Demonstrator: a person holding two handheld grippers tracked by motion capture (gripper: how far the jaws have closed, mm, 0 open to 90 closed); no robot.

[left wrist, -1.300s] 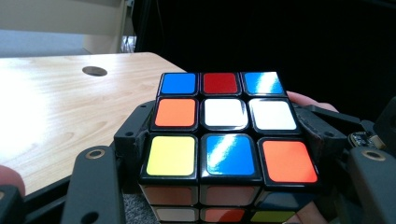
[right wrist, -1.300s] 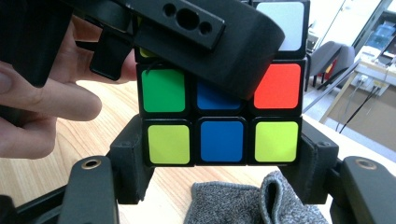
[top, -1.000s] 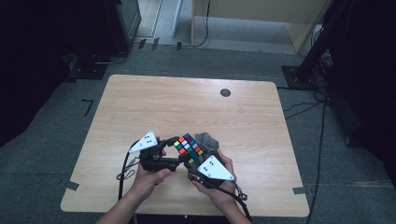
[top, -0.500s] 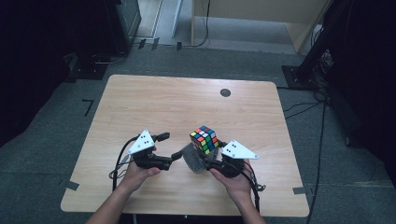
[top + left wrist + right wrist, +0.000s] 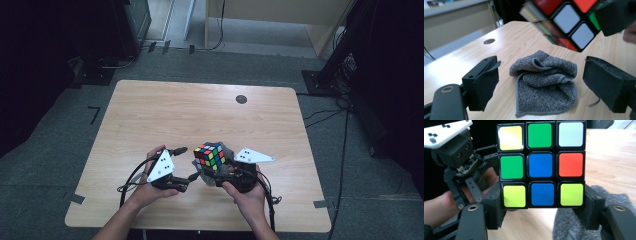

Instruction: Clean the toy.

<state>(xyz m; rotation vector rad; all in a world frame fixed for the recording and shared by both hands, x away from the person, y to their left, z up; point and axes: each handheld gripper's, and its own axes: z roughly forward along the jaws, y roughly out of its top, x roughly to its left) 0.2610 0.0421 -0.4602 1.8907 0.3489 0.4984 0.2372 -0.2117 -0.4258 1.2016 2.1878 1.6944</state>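
Observation:
A scrambled Rubik's cube (image 5: 210, 154) hangs above the wooden table (image 5: 200, 110), with my right gripper (image 5: 212, 169) shut on its lower layer. In the right gripper view the cube (image 5: 541, 165) shows a face of blue, green, yellow, orange and white, and black pads (image 5: 495, 207) press its bottom row from both sides. A crumpled grey cloth (image 5: 544, 85) lies on the table under the cube (image 5: 564, 22). My left gripper (image 5: 544, 75) stands open, its jaws either side of the cloth but apart from it. In the high view the left gripper (image 5: 190, 162) is just left of the cube.
A dark round hole (image 5: 241, 99) sits in the table near its far edge. Bare wood spreads across the far half. Black cables (image 5: 131, 180) trail from both grippers toward the near edge. Dark stands and equipment ring the table on the grey floor.
The cube has left the cloth and risen, held by the right gripper alone. My left gripper has pulled back to the left and stands open.

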